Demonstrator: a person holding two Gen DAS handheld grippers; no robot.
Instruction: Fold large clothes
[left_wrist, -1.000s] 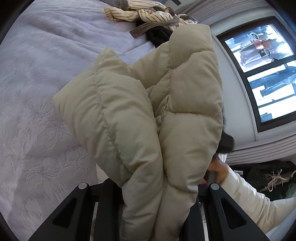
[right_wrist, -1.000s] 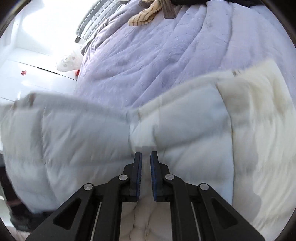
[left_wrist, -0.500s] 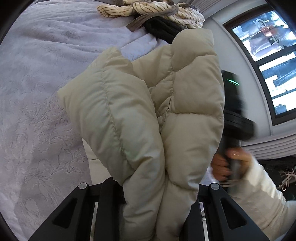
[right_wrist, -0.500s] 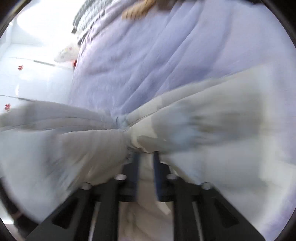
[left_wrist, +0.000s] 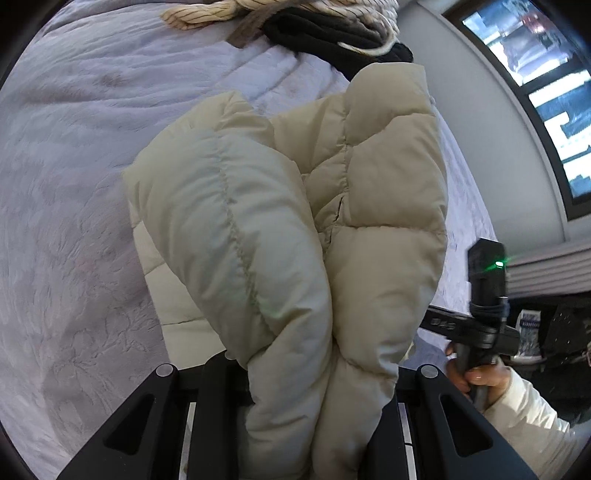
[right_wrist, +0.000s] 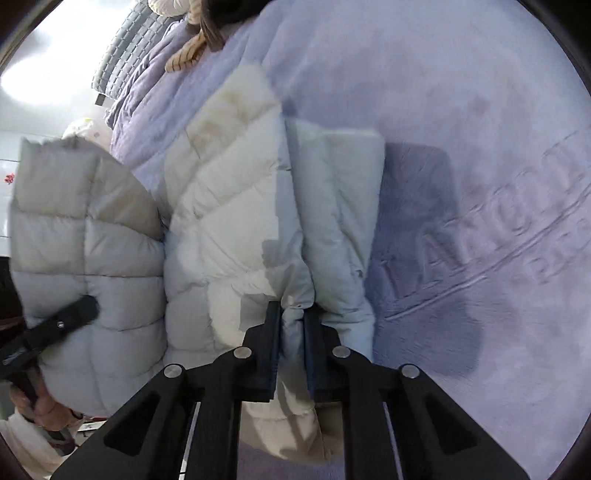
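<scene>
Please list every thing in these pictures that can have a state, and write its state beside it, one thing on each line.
puffer jacket: bunched, lifted off the bed, held by both grippers.
left gripper: shut on a thick fold of the jacket.
right gripper: shut on a thin edge of the jacket.
striped garment: crumpled, unfolded, at the far end of the bed.
black garment: crumpled beside the striped one.
purple bed cover: spread out, slightly wrinkled.

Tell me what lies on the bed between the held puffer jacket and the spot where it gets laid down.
Nothing visible does. Both grippers, left and right, are already clamped on the puffer jacket. The lavender bedspread beside it is bare. The striped and black clothes sit piled at the far end.
</scene>
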